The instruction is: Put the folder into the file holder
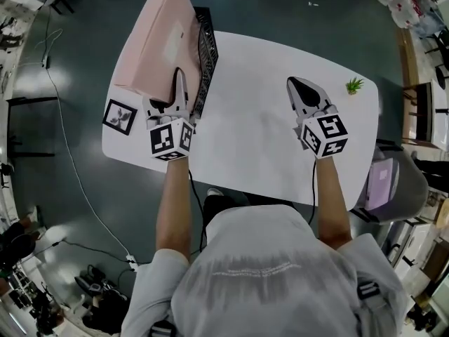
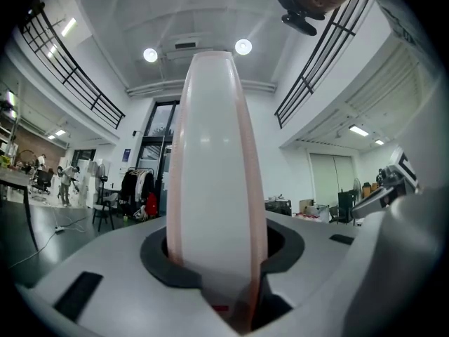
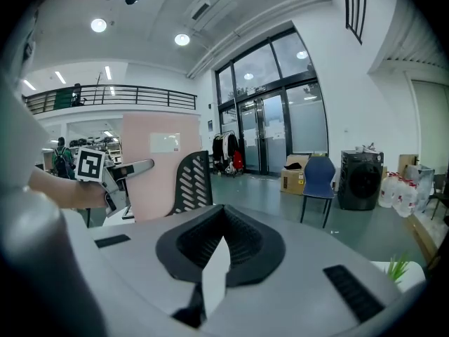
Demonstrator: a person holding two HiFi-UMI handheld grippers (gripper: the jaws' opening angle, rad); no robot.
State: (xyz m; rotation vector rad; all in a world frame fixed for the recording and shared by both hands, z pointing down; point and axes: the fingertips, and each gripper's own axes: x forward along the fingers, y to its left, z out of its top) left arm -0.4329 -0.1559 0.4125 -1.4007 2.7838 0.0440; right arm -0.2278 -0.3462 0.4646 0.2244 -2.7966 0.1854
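Observation:
A tall pink folder (image 1: 151, 41) stands on edge at the table's far left, against the black mesh file holder (image 1: 207, 51). Its lower edge is hidden, so I cannot tell whether it sits inside the holder. My left gripper (image 1: 180, 77) is shut on the folder's near edge; in the left gripper view the pale pink-edged folder (image 2: 214, 174) fills the gap between the jaws. My right gripper (image 1: 295, 84) hovers over the table's right half, shut and holding nothing. The right gripper view shows the folder (image 3: 158, 167) and the holder (image 3: 191, 181) off to the left.
A white table (image 1: 259, 125) carries a small green plant (image 1: 354, 85) at its far right corner and a square marker tag (image 1: 120, 116) at its left edge. A grey bin (image 1: 393, 181) stands on the floor to the right. Cables run over the floor on the left.

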